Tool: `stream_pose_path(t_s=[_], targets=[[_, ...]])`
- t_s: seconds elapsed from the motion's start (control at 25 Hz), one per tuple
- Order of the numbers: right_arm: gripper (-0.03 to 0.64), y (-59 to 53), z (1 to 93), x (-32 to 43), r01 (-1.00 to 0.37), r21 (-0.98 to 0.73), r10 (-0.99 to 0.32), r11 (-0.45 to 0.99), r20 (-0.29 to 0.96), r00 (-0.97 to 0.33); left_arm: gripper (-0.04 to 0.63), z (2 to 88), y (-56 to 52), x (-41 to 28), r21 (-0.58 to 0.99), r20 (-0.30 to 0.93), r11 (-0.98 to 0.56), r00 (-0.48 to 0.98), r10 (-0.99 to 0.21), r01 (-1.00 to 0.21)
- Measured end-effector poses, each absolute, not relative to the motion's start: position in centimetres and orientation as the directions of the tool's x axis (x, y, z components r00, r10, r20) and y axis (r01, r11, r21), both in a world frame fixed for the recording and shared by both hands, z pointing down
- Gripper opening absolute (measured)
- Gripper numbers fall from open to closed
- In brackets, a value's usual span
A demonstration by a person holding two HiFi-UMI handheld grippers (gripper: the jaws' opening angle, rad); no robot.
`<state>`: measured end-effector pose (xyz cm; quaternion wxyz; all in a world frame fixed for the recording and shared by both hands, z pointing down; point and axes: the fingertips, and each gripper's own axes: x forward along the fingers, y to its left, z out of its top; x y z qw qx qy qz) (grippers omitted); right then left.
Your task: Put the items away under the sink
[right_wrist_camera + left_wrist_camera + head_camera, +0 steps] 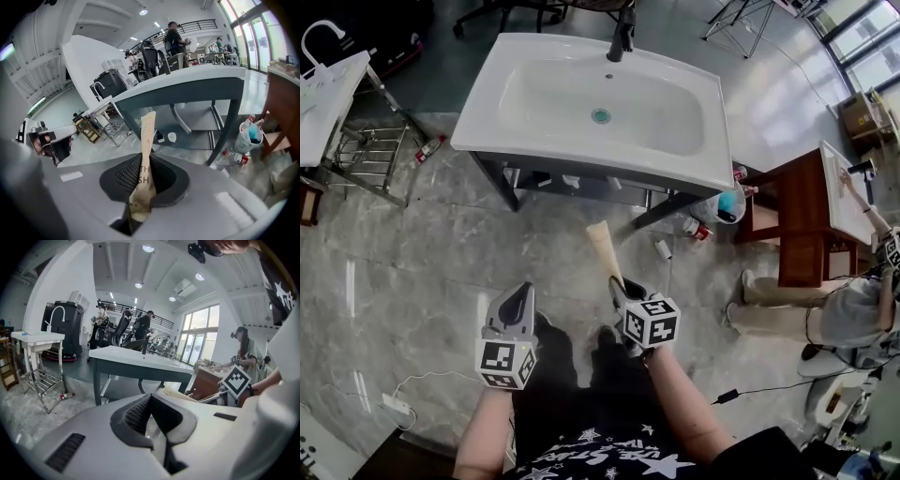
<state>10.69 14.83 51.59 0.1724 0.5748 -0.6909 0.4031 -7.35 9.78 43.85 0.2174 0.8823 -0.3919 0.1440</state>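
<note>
A white sink (487, 112) on a dark frame stands ahead of me, with a low shelf (581, 189) under it. My right gripper (617, 281) is shut on a flat beige paper packet (604, 246), which sticks out past the jaws towards the sink's underside. In the right gripper view the packet (148, 129) stands between the pads of that gripper (146, 158), in front of the shelf (197, 136). My left gripper (522, 292) is beside it on the left, shut and holding nothing. In its own view the left gripper (151, 397) points at the sink (140, 359).
A small bottle (161, 137) and a white cup (172, 137) sit on the shelf. A bucket with a blue item (727, 204) and a red-white can (698, 229) stand by the right leg. A wooden table (797, 225) and a seated person (853, 314) are right; a metal rack (370, 155) is left.
</note>
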Motion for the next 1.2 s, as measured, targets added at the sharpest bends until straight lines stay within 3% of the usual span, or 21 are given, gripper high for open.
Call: stream_pose_path(t_s=[0.44,0.68,1.2], targets=[[0.035,16.5,59.9,18.8,-0.911,-0.411,-0.619,0.032,0.707,-0.341,0.009,49.0,9.5,1.5,0.234,0.388,-0.572,0.615,-0.687,-0.786],[0.035,12.5,69.5,19.1,-0.902,-0.43,-0.595,0.033,0.717,-0.364,0.009,57.3,5.2,2.3,0.207,0.371,-0.588,0.619,-0.692,-0.782],[0.036,0.4,89.4,24.2,-0.936,-0.336,-0.616,-0.101,0.76,-0.206,0.009,75.9,-5.1,0.6,0.25,0.354,-0.594,0.643,-0.679,-0.765]])
